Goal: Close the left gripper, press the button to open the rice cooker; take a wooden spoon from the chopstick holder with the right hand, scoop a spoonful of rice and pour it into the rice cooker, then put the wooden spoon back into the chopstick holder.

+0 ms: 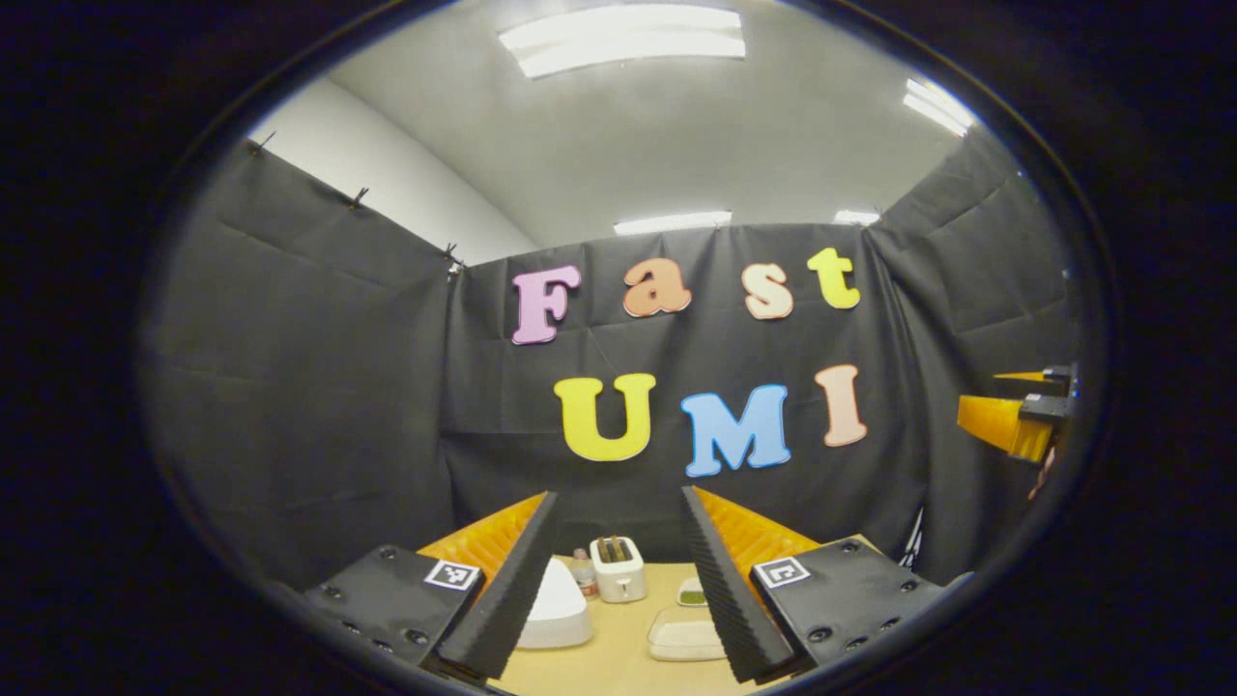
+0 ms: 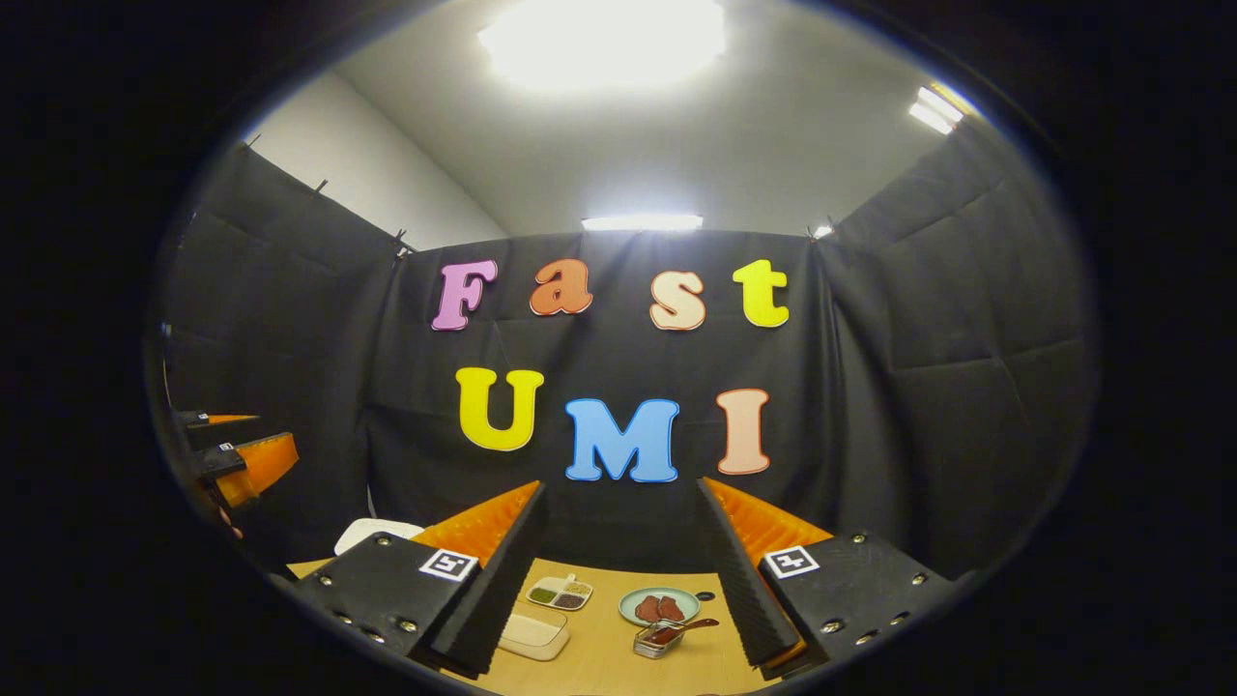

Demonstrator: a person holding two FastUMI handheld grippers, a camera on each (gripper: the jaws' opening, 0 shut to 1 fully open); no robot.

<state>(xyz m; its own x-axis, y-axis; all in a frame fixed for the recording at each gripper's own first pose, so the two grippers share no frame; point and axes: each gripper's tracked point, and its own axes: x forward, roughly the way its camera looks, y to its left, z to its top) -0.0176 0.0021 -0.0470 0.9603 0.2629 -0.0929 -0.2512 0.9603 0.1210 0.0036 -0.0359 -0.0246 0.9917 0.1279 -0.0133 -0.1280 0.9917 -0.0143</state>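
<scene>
Tabletop [image 2: 599,667], seemingly wooden, stands inside black-draped booth walls [image 2: 908,387].

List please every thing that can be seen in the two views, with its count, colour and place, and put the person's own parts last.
rice cooker: 1, white, table left, lid shut
toaster: 1, white, table back
small bottle: 1, pale, left of toaster
clear box: 1, transparent, table middle
divided dish: 1, white, behind clear box
plate: 1, pale green, holds two reddish pieces
metal tin: 1, silver, before plate, spoon resting in it
table: 1, light wood
left claw: 1, open, empty
right claw: 1, open, empty
</scene>
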